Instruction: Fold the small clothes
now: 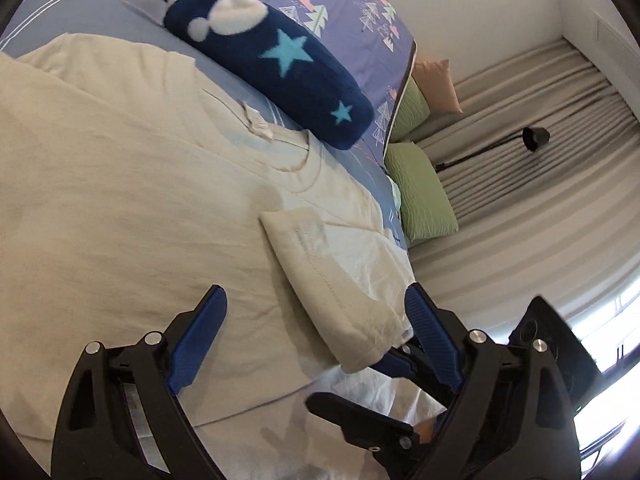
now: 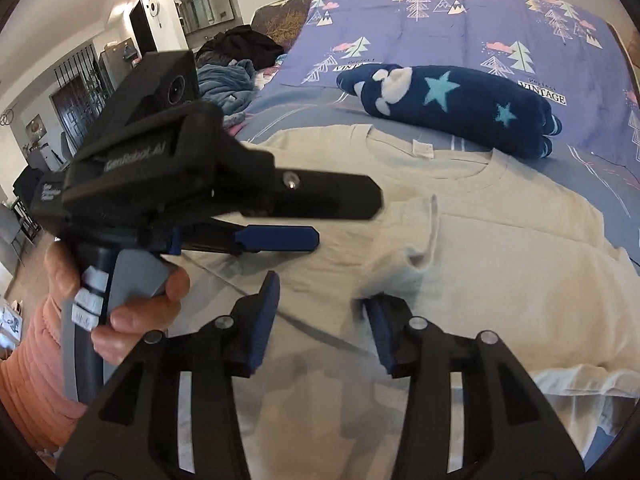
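A cream T-shirt (image 1: pixel 120 184) lies flat on the bed, its collar (image 2: pixel 464 168) toward the far side. One sleeve (image 1: pixel 320 272) is folded in over the shirt's body. My left gripper (image 1: pixel 314 306) is open wide just above the cloth, with the folded sleeve's end lying between its blue pads, which do not press on it. Seen from the right wrist view, that left gripper (image 2: pixel 348 218) hovers over the shirt, held by a hand (image 2: pixel 132 312). My right gripper (image 2: pixel 322 300) stands partly open low over the shirt near the sleeve's edge, with nothing pinched.
A dark blue plush pillow with stars (image 2: pixel 460 100) lies just beyond the collar. Behind it spreads a purple tree-print duvet (image 2: pixel 440 20). Green cushions (image 1: pixel 424 188), a black lamp (image 1: pixel 536 138) and curtains are past the bed's end. A clothes pile (image 2: pixel 236 64) sits at the far left.
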Demonstrator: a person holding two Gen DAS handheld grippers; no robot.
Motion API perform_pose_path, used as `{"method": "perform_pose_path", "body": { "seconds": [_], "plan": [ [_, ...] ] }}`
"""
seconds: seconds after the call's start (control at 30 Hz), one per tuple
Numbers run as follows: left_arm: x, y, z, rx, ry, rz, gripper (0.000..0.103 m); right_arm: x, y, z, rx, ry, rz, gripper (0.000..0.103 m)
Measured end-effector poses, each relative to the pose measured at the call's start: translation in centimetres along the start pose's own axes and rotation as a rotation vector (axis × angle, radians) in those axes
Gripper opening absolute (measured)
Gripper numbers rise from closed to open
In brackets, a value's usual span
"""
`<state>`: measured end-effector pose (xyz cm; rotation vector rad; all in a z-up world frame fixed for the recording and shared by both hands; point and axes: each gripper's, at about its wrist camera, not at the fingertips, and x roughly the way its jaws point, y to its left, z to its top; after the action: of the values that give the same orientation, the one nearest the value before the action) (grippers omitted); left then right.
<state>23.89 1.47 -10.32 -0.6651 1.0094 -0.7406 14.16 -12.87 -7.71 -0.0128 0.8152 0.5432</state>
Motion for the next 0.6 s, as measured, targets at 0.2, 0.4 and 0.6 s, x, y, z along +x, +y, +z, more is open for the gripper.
{"method": "perform_pose_path", "body": {
  "seconds": [0.2, 0.4, 0.6],
  "plan": [
    [0.1, 0.0, 0.1, -0.004, 0.002, -0.014, 0.091, -0.1, -1.7, -0.1, 0.089, -0.019, -0.026, 0.021],
    [-0.3, 0.3, 0.1, -0.013, 0.003, -0.038, 0.090, 0.7, 0.0, 0.7, 0.065, -0.073, -0.070, 0.014],
    [-0.1, 0.0, 0.0, 0.016, 0.018, -0.014, 0.090, 1.3, -0.5, -0.3, 0.067, 0.038, 0.162, 0.016]
  ]
}}
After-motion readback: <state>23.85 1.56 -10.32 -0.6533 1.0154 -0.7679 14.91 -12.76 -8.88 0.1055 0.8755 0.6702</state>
